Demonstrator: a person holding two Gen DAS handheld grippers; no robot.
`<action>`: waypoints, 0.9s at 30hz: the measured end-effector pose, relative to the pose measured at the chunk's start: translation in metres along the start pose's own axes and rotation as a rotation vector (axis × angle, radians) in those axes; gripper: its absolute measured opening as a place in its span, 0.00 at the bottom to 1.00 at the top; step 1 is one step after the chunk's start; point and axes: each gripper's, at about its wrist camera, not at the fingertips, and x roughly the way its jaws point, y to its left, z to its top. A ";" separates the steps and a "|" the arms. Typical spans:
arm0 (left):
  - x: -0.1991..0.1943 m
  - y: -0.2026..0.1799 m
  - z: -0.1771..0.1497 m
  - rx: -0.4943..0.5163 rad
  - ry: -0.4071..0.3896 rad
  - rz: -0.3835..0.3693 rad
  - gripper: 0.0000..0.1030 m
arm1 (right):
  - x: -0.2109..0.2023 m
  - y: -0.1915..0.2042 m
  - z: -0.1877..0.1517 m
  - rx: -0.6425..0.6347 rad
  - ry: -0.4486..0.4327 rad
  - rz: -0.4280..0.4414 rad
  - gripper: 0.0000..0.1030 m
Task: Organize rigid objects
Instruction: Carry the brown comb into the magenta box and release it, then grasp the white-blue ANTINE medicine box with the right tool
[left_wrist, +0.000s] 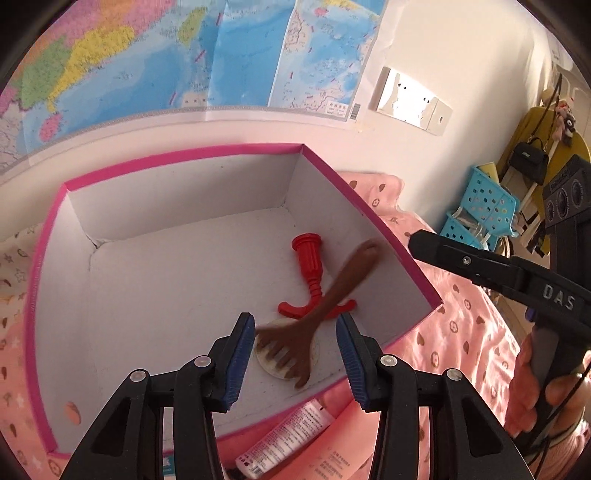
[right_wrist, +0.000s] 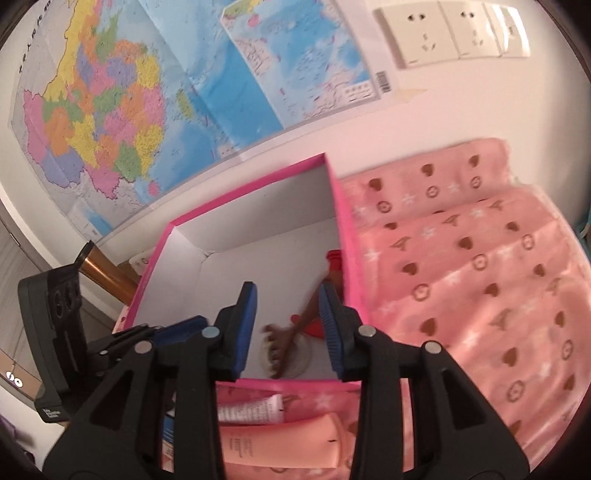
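Observation:
A pink box (left_wrist: 184, 157) with a white inside stands open on the bed. On its floor lie a red plastic toy (left_wrist: 310, 258), a brown hand-shaped wooden scratcher (left_wrist: 332, 291) that looks blurred, and a round white disc (left_wrist: 273, 365) under the scratcher's prongs. My left gripper (left_wrist: 295, 321) hangs above the box's near side, open, nothing between its blue pads. From the right wrist view the box (right_wrist: 251, 188), red toy (right_wrist: 334, 258), scratcher (right_wrist: 288, 339) and disc (right_wrist: 299, 363) show too. My right gripper (right_wrist: 287, 290) is open and empty over the box's near edge.
A white tube (left_wrist: 284, 439) and a peach tube (right_wrist: 280, 439) lie on the pink patterned blanket (right_wrist: 480, 295) in front of the box. A map and wall sockets (right_wrist: 443, 33) are behind. Blue baskets (left_wrist: 484, 206) stand beyond the bed's right end.

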 end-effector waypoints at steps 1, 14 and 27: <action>-0.004 -0.001 -0.002 0.005 -0.009 0.007 0.44 | -0.003 -0.001 -0.001 -0.005 -0.005 -0.008 0.37; -0.067 0.003 -0.042 0.032 -0.126 0.049 0.55 | -0.022 0.003 -0.024 -0.075 0.004 0.050 0.37; -0.091 0.049 -0.098 -0.084 -0.090 0.158 0.56 | -0.012 0.012 -0.085 -0.152 0.154 0.155 0.37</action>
